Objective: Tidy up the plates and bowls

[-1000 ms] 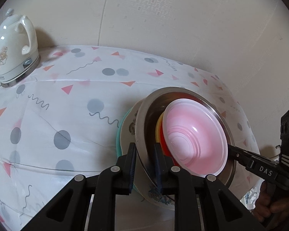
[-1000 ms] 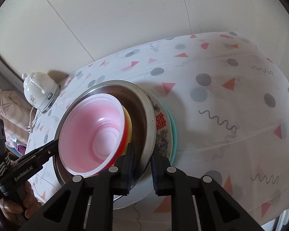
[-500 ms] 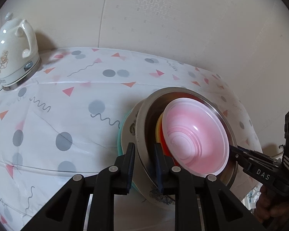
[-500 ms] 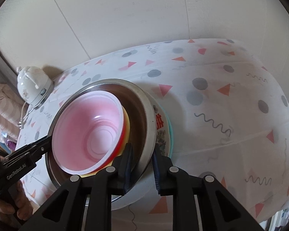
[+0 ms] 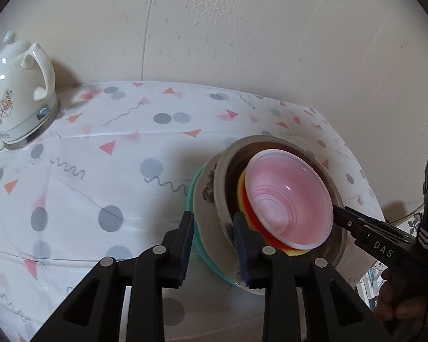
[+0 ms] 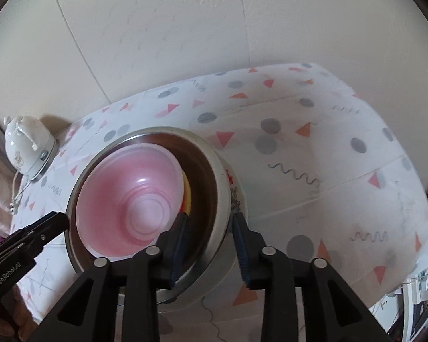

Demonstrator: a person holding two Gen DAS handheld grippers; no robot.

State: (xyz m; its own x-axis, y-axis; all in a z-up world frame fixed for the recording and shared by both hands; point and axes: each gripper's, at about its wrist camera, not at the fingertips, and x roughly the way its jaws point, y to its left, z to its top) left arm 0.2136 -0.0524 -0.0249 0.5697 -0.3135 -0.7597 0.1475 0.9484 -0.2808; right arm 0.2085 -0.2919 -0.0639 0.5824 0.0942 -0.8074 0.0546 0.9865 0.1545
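Observation:
A stack of dishes sits on the table: a teal plate at the bottom, a white patterned plate, a steel bowl, then yellow and red bowls under a pink bowl. My left gripper straddles the near rim of the stack, jaws parted wider than the rim. My right gripper straddles the steel bowl's rim on the opposite side, also parted, and shows in the left wrist view. The pink bowl fills the steel bowl.
A white electric kettle stands at the table's far left corner by the wall, and shows in the right wrist view. A patterned white tablecloth covers the table. The beige wall lies behind; the table edge drops off at right.
Both grippers' jaws have opened wider around the stack's rim, letting go of it. Both cameras have shifted slightly; the stack stays on the table.

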